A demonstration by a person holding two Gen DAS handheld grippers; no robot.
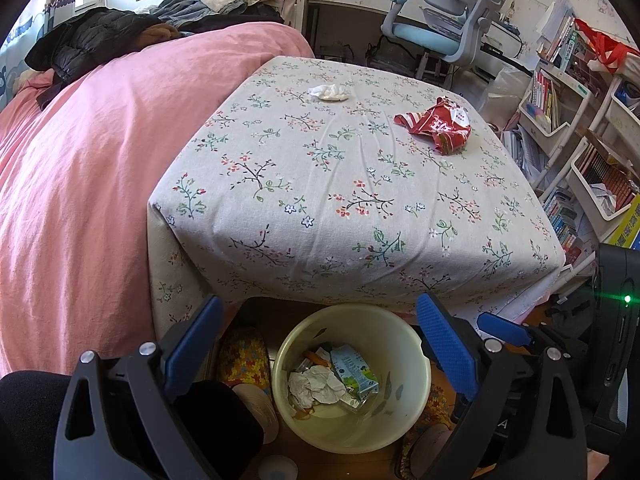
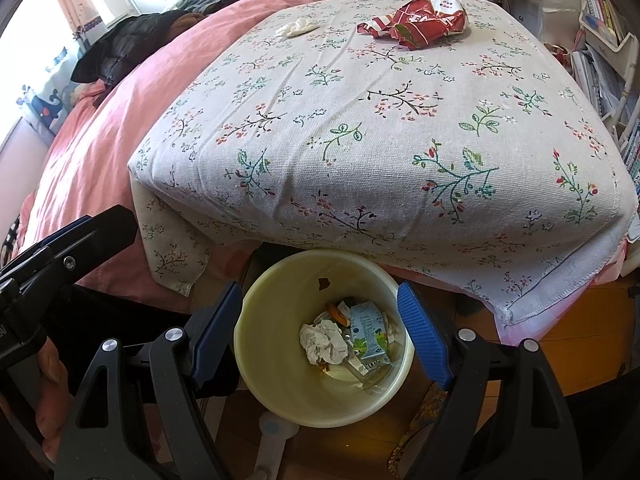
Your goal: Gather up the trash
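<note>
Trash left: red wrapper (image 1: 436,126) and tissue wad (image 1: 329,93) on the counter (image 1: 304,184).
Both look light, soft and crushable; pinch the wrapper's crumpled middle. Left tongs (image 1: 320,344) and right tongs (image 2: 320,332) gape wide, empty, over the bin (image 2: 280,380).

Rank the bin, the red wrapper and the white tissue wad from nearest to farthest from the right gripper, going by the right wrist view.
1. Bin: on the floor, directly below the right gripper.
2. Red wrapper: far side of the table, right.
3. White tissue wad: far edge, left, slightly beyond.

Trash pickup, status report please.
Both jaws open, empty, above bin. Red wrapper and white tissue left on table. Nothing blocking.
</note>
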